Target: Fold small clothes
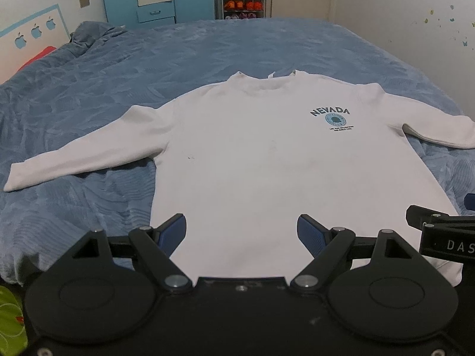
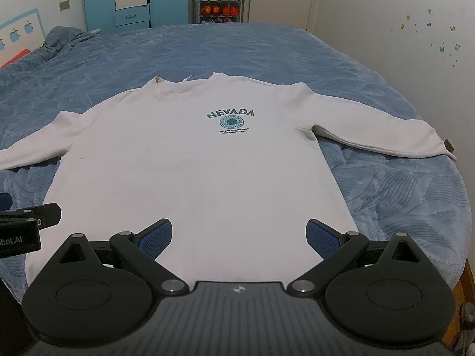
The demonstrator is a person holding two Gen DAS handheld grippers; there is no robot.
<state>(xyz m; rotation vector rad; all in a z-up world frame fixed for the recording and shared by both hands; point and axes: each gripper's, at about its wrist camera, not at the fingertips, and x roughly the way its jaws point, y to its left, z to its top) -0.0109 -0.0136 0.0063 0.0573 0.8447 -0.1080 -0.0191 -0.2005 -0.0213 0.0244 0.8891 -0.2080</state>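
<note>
The blue bedspread (image 2: 297, 56) is lying open and bare beyond the collar of the white sweatshirt (image 2: 190, 172), all the way to the far edge of the bed. Both sleeves are spreading sideways, leaving bare cover showing near each sleeve on the left and right. A rumpled fold of blue blanket (image 1: 95, 34) is bunching at the far left corner. The left gripper (image 1: 242, 231) and right gripper (image 2: 239, 235) are hanging side by side, jaws wide, crowding the near hem.
</note>
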